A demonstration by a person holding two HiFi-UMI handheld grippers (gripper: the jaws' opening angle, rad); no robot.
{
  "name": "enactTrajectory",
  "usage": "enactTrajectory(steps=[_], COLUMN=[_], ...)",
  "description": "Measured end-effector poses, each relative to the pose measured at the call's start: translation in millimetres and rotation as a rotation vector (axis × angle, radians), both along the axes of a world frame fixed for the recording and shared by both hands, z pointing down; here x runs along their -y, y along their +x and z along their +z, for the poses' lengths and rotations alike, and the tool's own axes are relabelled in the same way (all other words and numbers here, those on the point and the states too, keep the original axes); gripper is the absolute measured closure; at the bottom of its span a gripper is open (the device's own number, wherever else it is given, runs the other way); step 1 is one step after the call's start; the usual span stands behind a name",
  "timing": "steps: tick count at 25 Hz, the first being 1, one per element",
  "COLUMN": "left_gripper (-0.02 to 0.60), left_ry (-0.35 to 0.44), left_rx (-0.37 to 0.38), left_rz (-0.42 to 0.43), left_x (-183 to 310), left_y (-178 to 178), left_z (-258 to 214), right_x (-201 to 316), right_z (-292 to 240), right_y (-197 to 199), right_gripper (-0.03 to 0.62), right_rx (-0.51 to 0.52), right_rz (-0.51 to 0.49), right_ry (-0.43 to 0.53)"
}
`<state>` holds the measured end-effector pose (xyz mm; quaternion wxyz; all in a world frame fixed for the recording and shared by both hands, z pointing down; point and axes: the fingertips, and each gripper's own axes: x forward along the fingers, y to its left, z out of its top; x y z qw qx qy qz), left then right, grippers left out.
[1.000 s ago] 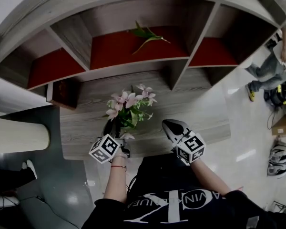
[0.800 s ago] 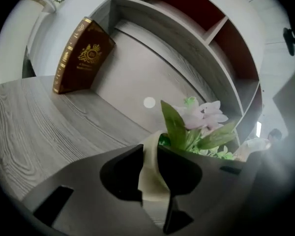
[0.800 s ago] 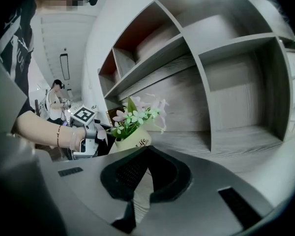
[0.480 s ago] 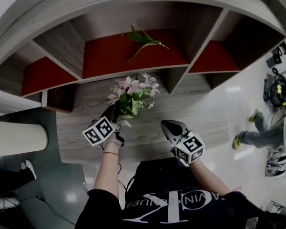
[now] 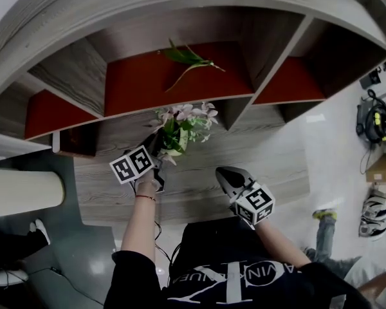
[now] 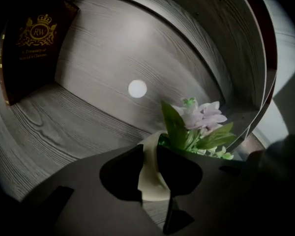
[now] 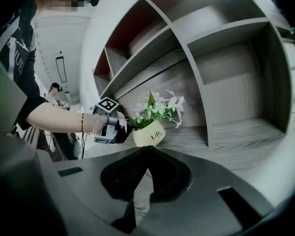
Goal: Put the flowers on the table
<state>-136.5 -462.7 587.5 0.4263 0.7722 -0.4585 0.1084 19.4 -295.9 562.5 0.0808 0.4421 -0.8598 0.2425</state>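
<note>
You wear a black short-sleeved T-shirt (image 5: 212,250) with pale lettering and a thin red bracelet (image 5: 145,197) (left wrist). Your left gripper (image 5: 158,149) and right gripper (image 5: 224,172) are dark, each bearing a white cube (image 5: 134,165) of black square markers.

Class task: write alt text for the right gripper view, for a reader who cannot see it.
The left gripper, in a person's hand, clamps a cream pot of pink flowers at a grey wood-grain table, with open shelves behind. In the foreground, the right gripper is shut and empty.
</note>
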Motion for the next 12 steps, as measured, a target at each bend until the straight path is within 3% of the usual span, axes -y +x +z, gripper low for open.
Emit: enactTrajectory(steps=[4,9,12], left_gripper=[0.491,0.492,0.492], left_ry=[-0.011,0.031,0.050], left_rx=[0.044,0.170,0.208], left_rz=[0.070,0.230,0.323], left_x=[8.0,24.5,36.7], left_y=[5.6,13.1,20.7], left_z=[3.2,3.4,2.8], right_x=[1.4,0.5,-1.3], right_z=[2.0,5.5,8.6], right_y=[2.8,2.0,-0.7], right_gripper=[0.583,0.583,0.583], right_rx=[0.002,0.013,0.014], right_rz=[0.003,0.000,-0.011], right_ry=[-0.003,-0.014,-0.022])
